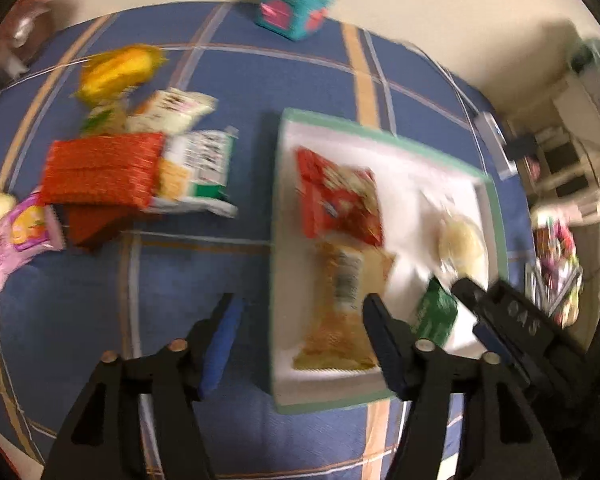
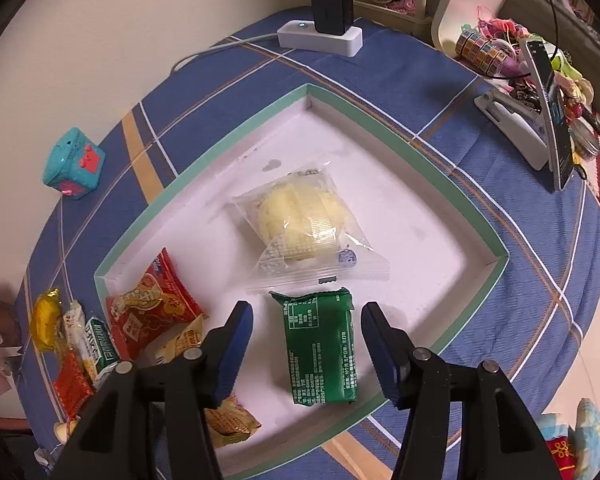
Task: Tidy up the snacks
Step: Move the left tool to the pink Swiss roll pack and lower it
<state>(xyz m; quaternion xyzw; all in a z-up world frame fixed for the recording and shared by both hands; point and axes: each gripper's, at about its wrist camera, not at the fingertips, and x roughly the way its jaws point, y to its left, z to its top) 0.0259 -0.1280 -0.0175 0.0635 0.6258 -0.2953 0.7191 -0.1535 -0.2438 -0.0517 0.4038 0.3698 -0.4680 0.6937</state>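
Note:
A white tray with a green rim (image 2: 416, 148) (image 1: 388, 132) lies on the blue plaid table. It holds a clear-wrapped yellow bun (image 2: 300, 220), a green packet (image 2: 324, 348), a red packet (image 2: 152, 312) (image 1: 340, 200) and an orange-yellow packet (image 1: 340, 312). My right gripper (image 2: 306, 352) is open, its jaws on either side of the green packet, just above it. My left gripper (image 1: 300, 344) is open and empty above the tray's near left edge. A pile of loose snacks (image 1: 116, 164) lies left of the tray.
A teal toy box (image 1: 296, 4) (image 2: 74, 164) stands at the table's far edge. A white power strip with a black charger (image 2: 324, 32) and a phone on a stand (image 2: 548, 120) sit beyond the tray. Colourful clutter (image 2: 500, 44) lies at the right.

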